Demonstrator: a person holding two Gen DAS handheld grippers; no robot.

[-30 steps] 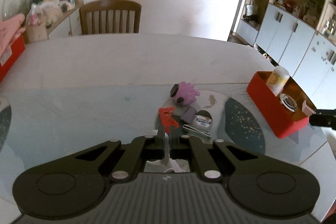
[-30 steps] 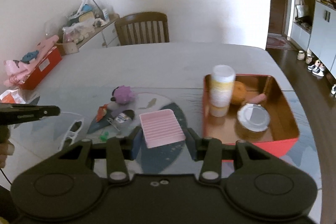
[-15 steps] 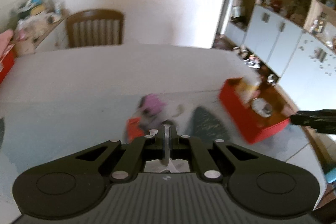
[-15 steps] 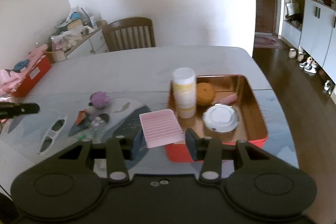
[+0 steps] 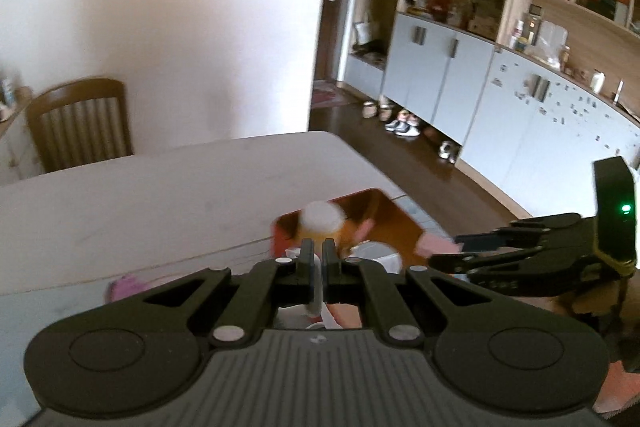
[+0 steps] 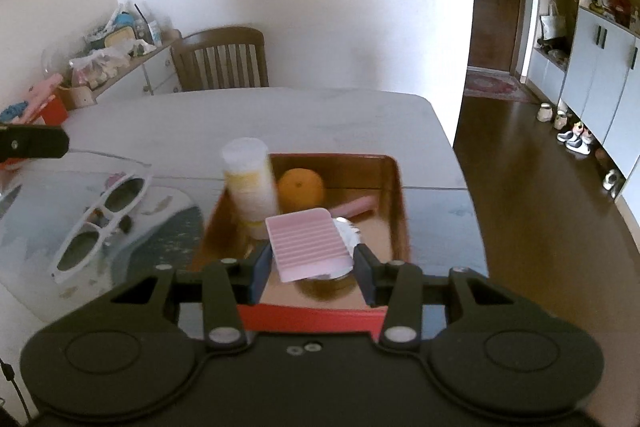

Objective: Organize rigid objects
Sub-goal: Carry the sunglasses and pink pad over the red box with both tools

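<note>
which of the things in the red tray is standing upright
The white and yellow bottle at the red tray's back left stands upright. The orange beside it is round, and the pink stick lies flat.

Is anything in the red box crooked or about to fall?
Yes. The tall white bottle leans sideways in the red box instead of standing straight, resting near the orange. The pink ridged board, held by the right gripper, hangs tilted above the box.

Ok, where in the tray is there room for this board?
Bare floor along the right wall of the tray, past the pink stick. Left half is crowded: bottle, orange, lid under the board. Left tongs hold glasses beside it.
</note>
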